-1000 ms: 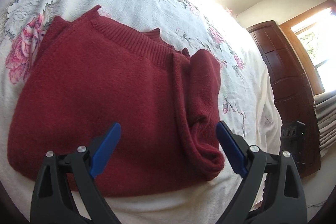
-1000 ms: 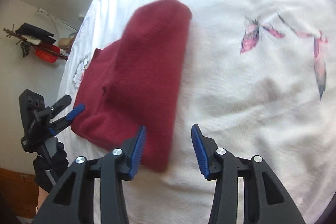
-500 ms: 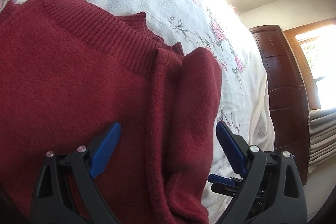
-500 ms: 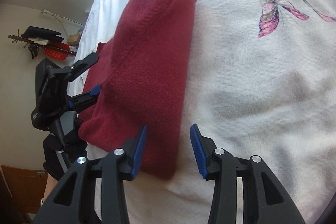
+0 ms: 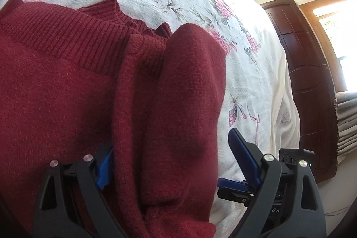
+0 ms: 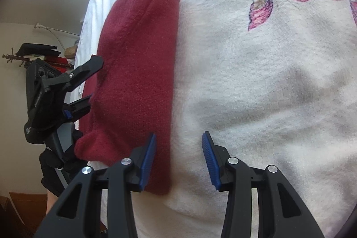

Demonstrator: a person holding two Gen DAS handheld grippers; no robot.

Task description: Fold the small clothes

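Observation:
A dark red knitted sweater [image 5: 55, 93] lies on the bed, its ribbed collar toward the far side. One side is folded over into a thick roll [image 5: 183, 104]. My left gripper [image 5: 174, 162] is open and straddles the near end of that roll, which hides part of its left pad. In the right wrist view the roll [image 6: 138, 59] runs away from me. My right gripper [image 6: 178, 160] is open at its near right edge, left pad over the knit and right pad over the bedspread. The left gripper [image 6: 94, 81] also appears there, held by a gloved hand [image 6: 60, 160].
The white bedspread [image 6: 267, 70] has pink flower and butterfly prints and lies wrinkled to the right of the sweater. A dark wooden wardrobe [image 5: 312, 81] stands beyond the bed's edge. A wall rack with dark items [image 6: 38, 52] hangs on the far left.
Both grippers have moved in toward the sweater. The left one has slid forward until the folded roll lies between its open fingers. The right one has come up to the roll's near edge.

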